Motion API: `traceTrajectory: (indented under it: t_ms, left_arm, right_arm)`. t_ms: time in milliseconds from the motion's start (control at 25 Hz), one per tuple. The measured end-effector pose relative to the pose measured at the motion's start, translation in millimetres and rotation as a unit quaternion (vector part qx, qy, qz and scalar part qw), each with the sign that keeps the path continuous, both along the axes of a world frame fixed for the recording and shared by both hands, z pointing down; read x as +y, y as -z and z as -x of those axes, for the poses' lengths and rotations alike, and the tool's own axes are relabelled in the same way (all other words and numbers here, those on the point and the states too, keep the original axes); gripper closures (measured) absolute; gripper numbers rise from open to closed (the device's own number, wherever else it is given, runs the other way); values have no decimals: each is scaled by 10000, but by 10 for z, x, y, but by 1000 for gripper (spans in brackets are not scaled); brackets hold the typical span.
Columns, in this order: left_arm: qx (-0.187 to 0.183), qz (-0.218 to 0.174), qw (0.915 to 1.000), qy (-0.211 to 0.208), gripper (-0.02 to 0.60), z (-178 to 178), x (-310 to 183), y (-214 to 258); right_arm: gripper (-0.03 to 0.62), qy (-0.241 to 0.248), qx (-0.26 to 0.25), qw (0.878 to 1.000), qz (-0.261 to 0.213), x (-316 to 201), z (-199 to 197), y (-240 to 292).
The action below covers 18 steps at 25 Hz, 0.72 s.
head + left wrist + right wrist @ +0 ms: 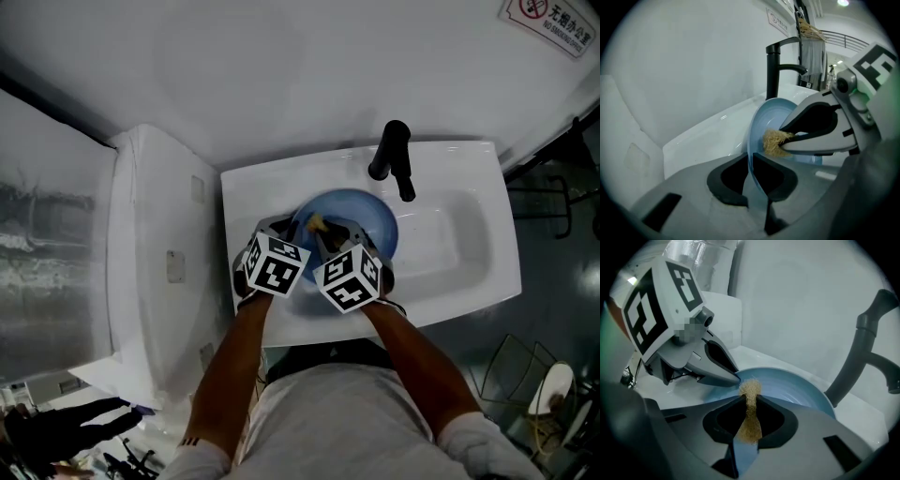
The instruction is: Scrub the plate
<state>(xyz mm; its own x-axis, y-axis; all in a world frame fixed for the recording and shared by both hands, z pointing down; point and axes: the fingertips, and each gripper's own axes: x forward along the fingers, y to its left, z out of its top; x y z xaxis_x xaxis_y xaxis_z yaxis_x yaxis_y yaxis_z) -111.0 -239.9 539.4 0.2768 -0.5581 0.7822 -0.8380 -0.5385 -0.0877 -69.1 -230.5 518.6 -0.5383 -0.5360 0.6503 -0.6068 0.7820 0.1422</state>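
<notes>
Left gripper view: left gripper (752,159) jaws clamp the blue plate (761,124) rim; right gripper (750,397) jaws pinch a tan scrubber (751,420), perhaps loofah.

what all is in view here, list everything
sink: one, white, centre, against the wall
tap: one, black, at the sink's back rim
plate: one, blue, tilted on edge in the sink
scrubber: one, tan, against the plate's face
sign: one, white and red, on the wall, top right
unit: one, white, left of the sink
wire rack: one, pale, lower right
arms: two, bare, reaching to the sink
left tool: one, grey with a marker cube, shut on the plate's edge
right tool: one, grey with a marker cube, shut on the scrubber
</notes>
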Motion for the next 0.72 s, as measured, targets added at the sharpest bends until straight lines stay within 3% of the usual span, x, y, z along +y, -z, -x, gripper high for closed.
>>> traceTrajectory:
  t_ms: [280, 720]
  left_arm:
    - [-18, 31, 10000, 34, 535, 10, -6, -16]
    - [-9, 45, 10000, 16, 535, 8, 1, -15]
  right_arm:
    - [531, 195, 129, 9997, -27, 0, 64, -85]
    - [531, -417, 448, 9981, -48, -141, -724, -104]
